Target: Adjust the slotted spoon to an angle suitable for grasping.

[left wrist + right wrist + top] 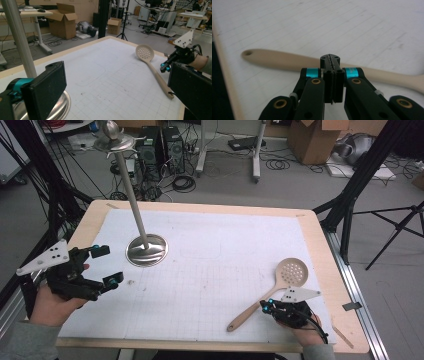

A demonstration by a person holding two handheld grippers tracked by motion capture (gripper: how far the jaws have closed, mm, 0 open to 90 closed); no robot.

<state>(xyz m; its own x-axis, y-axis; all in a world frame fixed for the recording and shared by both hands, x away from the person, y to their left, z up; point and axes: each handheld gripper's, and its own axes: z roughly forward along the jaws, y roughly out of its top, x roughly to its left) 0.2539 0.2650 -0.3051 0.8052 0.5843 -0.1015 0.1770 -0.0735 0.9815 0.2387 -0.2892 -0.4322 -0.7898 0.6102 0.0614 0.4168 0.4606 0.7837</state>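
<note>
From above, a slotted spoon [272, 291] lies slantwise near the bench's [210, 207] right edge, its handle just beside the right gripper [267, 305], fingers closed on nothing. The left gripper [106, 266] hangs spread open near the left edge, beside a steel stand [146, 249].

Left gripper view: fingers [47, 87] wide apart, spoon [150, 62] across the bench.

Right gripper view: pads [333, 75] pressed together, spoon handle [277, 59] crossing just behind their tips.

Looked like a robotics lab or workshop, not a home. The work table [90, 220] carried a gridded white mat [210, 270]. Behind the table: bare grey floor, desktop PC towers [160, 145], loose cable coils [183, 182]. Beyond its far right corner: open cardboard boxes [320, 137], black tripod legs [400, 227]. Black rig struts [55, 195] stood left of it.
</note>
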